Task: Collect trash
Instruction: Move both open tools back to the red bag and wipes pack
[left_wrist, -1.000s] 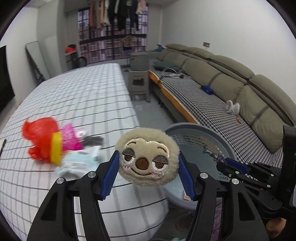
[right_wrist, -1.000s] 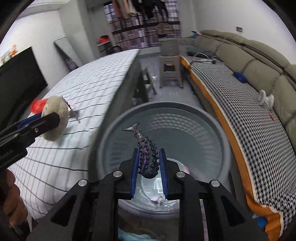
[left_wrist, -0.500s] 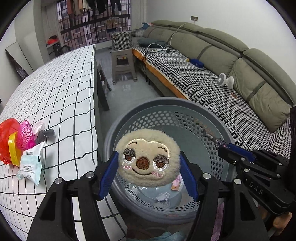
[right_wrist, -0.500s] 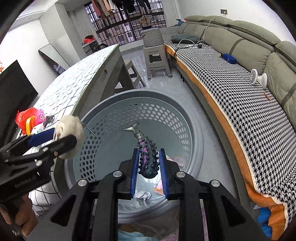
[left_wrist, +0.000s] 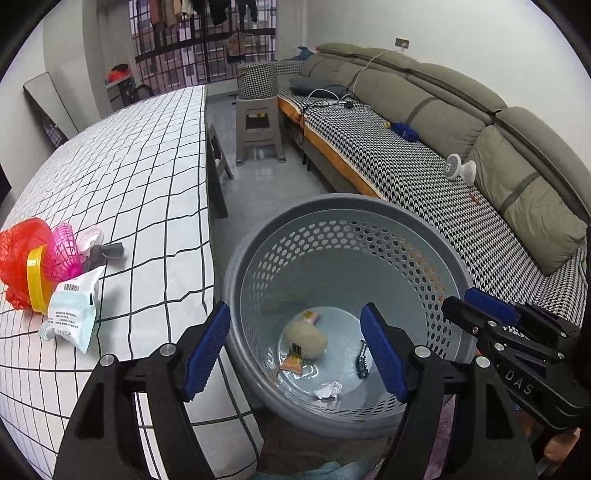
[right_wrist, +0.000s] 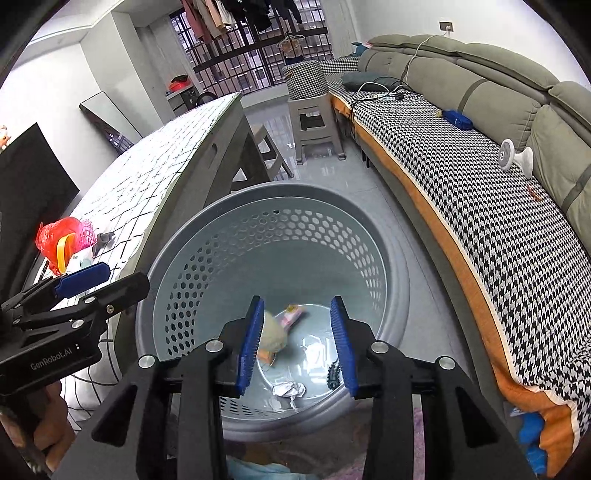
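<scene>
Left wrist view. My left tool (left_wrist: 295, 347) hangs over the grey perforated basket (left_wrist: 332, 206), jaws spread wide, nothing between the pads. Down on the basket floor: a beige plush toy (left_wrist: 305, 343), a dark spiked strip (left_wrist: 362, 359), a crumpled paper ball (left_wrist: 328, 390) and a pink-orange wrapper (left_wrist: 309, 316). Trash not yet collected sits on the checked tabletop (left_wrist: 147, 166) to the left of the tool and a little ahead: a pale blue-white packet (left_wrist: 72, 310) nearest the edge, its long axis running away from me and tilted right; behind it a red mesh bag (left_wrist: 18, 254), a yellow ring (left_wrist: 37, 277), a pink net (left_wrist: 66, 251), a white cap (left_wrist: 90, 236) and a small grey scrap (left_wrist: 105, 254). My right tool (left_wrist: 476, 314) shows at the right margin, across the basket from that pile.

Right wrist view. My right tool (right_wrist: 299, 343) is also agape and empty above the basket (right_wrist: 369, 229), with the plush (right_wrist: 271, 338) and paper ball (right_wrist: 290, 388) visible between its fingers. The left tool (right_wrist: 92, 284) sits at far left, just beside the tabletop edge, with the red bag (right_wrist: 55, 229) and the packet (right_wrist: 79, 261) beyond it.

Judgement: the left tool is nearer the remaining pile. The next pick means swinging left, with the packet first in reach; gripping across its short side looks easiest.
</scene>
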